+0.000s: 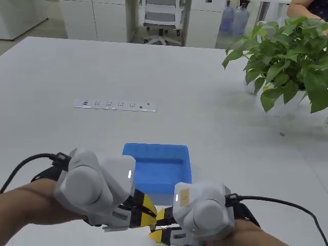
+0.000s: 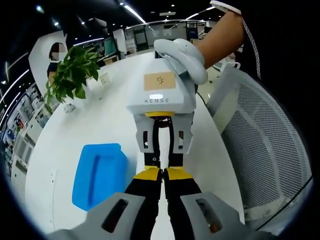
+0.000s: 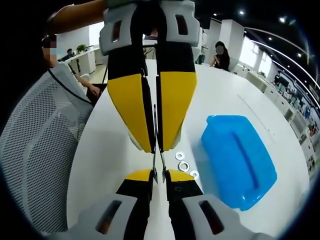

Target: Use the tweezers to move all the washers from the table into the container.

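white table [image 1: 205, 102] w/ power strip [image 1: 114, 105], plant [image 1: 287, 56]; office chair [image 1: 161, 18] behind.

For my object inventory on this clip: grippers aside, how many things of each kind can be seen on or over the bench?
washers: 3, lying beside the container in the right gripper view
tweezers: 1
blue container: 1
power strip: 1
potted plant: 1
Total: 7
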`<state>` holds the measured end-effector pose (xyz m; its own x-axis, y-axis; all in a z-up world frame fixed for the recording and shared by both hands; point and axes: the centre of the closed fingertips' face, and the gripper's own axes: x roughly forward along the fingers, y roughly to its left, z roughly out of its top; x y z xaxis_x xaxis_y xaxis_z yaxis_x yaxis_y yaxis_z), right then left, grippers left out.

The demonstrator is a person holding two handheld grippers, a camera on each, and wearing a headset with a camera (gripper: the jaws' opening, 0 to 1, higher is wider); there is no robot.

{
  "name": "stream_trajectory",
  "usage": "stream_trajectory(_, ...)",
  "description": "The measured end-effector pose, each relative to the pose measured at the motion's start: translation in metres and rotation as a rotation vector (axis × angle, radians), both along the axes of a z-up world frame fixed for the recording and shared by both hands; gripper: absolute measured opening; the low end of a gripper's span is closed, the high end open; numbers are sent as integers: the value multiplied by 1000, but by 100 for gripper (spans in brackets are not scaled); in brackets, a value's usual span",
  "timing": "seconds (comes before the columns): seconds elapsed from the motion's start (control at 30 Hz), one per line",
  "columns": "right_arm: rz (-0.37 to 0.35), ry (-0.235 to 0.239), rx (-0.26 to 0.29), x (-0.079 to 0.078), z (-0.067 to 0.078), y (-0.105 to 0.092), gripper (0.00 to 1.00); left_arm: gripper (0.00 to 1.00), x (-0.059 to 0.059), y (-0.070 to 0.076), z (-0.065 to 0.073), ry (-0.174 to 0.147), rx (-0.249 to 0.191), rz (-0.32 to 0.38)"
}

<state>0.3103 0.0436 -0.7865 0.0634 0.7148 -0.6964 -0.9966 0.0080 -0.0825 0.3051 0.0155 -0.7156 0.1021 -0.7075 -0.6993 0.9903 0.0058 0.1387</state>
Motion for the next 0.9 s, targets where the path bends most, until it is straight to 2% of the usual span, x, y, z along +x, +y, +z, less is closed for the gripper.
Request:
stream_trajectory(0.4, -23, -5, 5, 11, 2, -4, 12, 6, 10, -3, 1, -8, 4, -18)
stream_trajectory(0.9, -47, -3, -1, 16, -4, -14, 12, 6, 15, -9, -6, -7, 24, -54)
